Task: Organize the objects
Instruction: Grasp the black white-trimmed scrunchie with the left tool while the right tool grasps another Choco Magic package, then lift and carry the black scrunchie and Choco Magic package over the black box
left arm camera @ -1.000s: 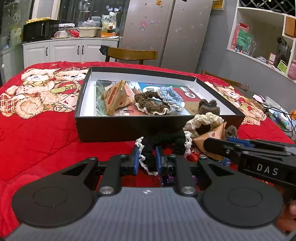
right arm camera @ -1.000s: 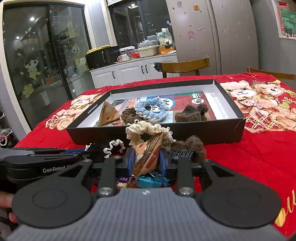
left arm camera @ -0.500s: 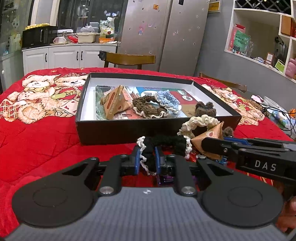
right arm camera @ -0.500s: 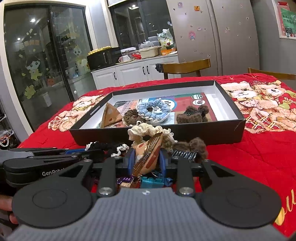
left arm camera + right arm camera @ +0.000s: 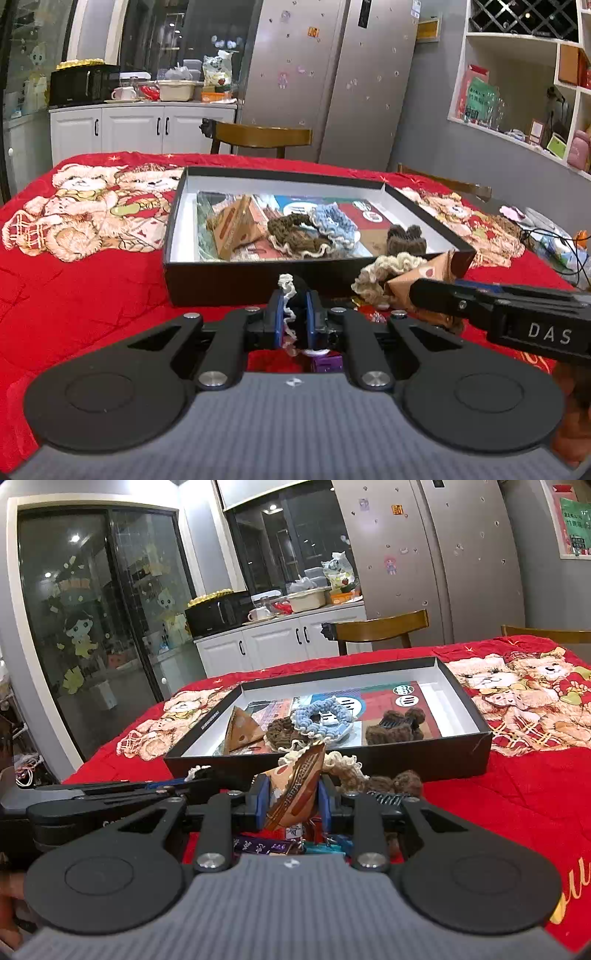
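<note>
A red cloth printed with teddy bears (image 5: 85, 214) covered the table, and a wooden chair (image 5: 262, 136) stood at its far edge. Behind it rose a steel fridge (image 5: 332, 81) dotted with small magnets, beside white cabinets (image 5: 140, 129) carrying a black microwave (image 5: 83, 83), a cup (image 5: 122, 94) and a beige basin (image 5: 176, 90). White wall shelves (image 5: 524, 74) held assorted small items.

Red bear-print tablecloth (image 5: 92, 295), black box (image 5: 229, 280), loose scrunchie (image 5: 388, 269), wrappers

"DAS" on right claw (image 5: 436, 291) body; "Choco Master"-like print on triangular snack packet (image 5: 295, 790)
</note>
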`<action>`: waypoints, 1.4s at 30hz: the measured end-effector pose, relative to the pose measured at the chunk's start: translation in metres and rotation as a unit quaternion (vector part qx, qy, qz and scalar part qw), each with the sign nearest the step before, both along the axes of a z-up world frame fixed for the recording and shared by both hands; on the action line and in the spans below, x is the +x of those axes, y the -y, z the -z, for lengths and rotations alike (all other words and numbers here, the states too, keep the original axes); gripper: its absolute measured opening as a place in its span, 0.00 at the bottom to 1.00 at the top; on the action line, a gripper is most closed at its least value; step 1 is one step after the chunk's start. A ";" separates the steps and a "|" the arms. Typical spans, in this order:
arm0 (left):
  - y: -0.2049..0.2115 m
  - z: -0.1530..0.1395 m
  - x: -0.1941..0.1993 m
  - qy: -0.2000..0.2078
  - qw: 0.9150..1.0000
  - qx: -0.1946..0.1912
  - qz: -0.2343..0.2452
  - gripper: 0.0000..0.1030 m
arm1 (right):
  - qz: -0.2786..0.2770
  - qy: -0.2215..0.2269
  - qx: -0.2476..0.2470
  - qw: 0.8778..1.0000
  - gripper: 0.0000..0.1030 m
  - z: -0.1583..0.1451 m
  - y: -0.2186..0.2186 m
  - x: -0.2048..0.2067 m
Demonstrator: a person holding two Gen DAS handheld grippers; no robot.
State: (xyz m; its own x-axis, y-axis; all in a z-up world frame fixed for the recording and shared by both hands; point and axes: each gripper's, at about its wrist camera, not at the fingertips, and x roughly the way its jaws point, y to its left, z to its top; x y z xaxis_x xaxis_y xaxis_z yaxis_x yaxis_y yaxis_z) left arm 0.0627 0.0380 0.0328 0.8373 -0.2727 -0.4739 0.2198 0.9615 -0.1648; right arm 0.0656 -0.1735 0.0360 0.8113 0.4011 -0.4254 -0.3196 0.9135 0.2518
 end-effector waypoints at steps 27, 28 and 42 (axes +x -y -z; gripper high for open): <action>0.011 0.011 0.000 -0.016 0.999 0.033 -0.005 0.16 | 0.015 0.047 0.020 0.999 0.31 -0.013 0.010 -0.006; 0.012 0.011 0.000 -0.016 0.999 0.035 -0.003 0.20 | 0.014 0.048 0.018 0.999 0.31 -0.013 0.010 -0.007; 0.017 0.015 0.008 -0.030 0.997 0.070 0.002 0.61 | 0.006 0.017 0.031 0.999 0.30 -0.006 0.015 -0.002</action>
State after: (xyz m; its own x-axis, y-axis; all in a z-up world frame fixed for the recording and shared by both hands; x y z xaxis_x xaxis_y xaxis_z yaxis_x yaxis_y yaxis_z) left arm 0.0703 0.0208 0.0182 0.8052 -0.2037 -0.5569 0.2177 0.9751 -0.0420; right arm 0.0632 -0.1881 0.0424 0.8303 0.4158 -0.3710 -0.3177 0.9002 0.2977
